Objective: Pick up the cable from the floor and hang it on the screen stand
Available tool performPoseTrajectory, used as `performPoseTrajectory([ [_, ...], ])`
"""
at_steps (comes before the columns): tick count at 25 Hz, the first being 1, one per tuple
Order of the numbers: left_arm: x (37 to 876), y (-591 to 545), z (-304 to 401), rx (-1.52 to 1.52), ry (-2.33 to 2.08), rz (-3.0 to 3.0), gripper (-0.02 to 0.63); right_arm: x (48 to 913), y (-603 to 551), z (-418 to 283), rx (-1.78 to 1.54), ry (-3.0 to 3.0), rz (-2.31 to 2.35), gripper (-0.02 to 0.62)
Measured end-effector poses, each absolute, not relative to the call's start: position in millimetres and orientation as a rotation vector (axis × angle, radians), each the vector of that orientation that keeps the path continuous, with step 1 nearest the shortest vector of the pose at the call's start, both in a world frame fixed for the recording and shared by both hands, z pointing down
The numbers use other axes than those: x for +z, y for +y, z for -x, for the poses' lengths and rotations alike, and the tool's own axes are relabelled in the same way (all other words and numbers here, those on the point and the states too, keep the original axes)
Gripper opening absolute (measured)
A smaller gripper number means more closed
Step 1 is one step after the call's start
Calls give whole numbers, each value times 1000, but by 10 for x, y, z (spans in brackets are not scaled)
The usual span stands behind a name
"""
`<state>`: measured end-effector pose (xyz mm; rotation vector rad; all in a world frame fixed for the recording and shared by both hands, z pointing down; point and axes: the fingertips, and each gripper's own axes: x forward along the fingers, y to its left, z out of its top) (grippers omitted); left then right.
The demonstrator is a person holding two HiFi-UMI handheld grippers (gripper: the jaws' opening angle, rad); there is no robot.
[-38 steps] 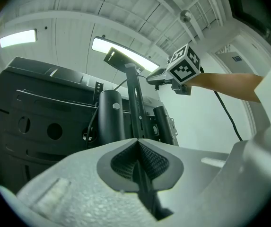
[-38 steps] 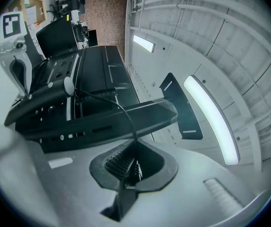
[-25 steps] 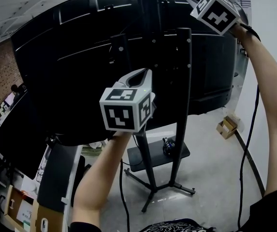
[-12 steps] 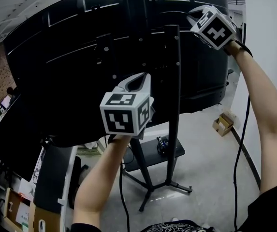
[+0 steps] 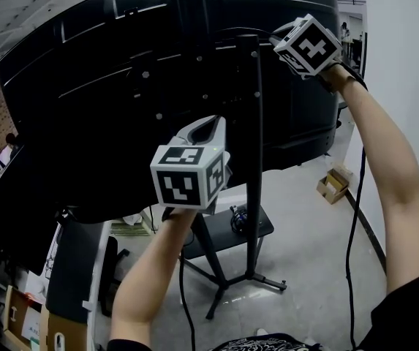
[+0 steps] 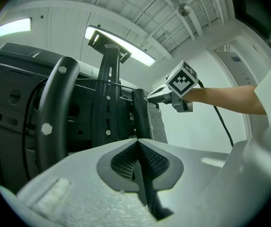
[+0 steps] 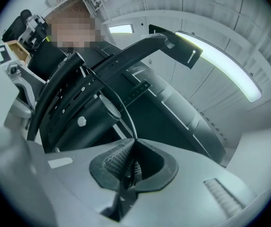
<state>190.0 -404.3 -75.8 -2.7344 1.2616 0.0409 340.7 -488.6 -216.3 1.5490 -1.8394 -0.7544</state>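
Note:
The black screen stand (image 5: 251,159) carries a big screen, seen from its back (image 5: 99,101). My right gripper (image 5: 276,34) is up beside the top of the stand's post, shut on the thin black cable (image 7: 122,113). From there the cable arcs over the stand's bracket (image 7: 140,46). The cable's ribbed end sits between the right gripper's pads (image 7: 114,160). Another stretch of cable (image 5: 351,218) hangs below my right arm. My left gripper (image 5: 210,121) is lower, in front of the screen's back. It is shut on a dark length of cable (image 6: 147,193), which trails down (image 5: 182,284) under my left arm.
The stand's legs and small shelf (image 5: 257,225) rest on the grey floor. A cardboard box (image 5: 331,187) lies by the white wall (image 5: 406,86) at right. Desks with monitors and boxes (image 5: 26,313) crowd the lower left.
My right gripper has come down from above the post's top to level with it, still holding the cable. The left gripper has stayed about where it was.

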Motion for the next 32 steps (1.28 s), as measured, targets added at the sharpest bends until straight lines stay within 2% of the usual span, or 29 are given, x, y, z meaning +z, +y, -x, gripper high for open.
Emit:
performPoseTrajectory([
  [20, -574, -3931, -1951, 14, 1287, 2749, -2, -1795, -5005, -3257, -191, -2392, -1659, 20],
  [32, -425, -3953, -1901, -7, 1320, 2761, -2, -1724, -4973, -3245, -153, -2624, -1729, 18],
])
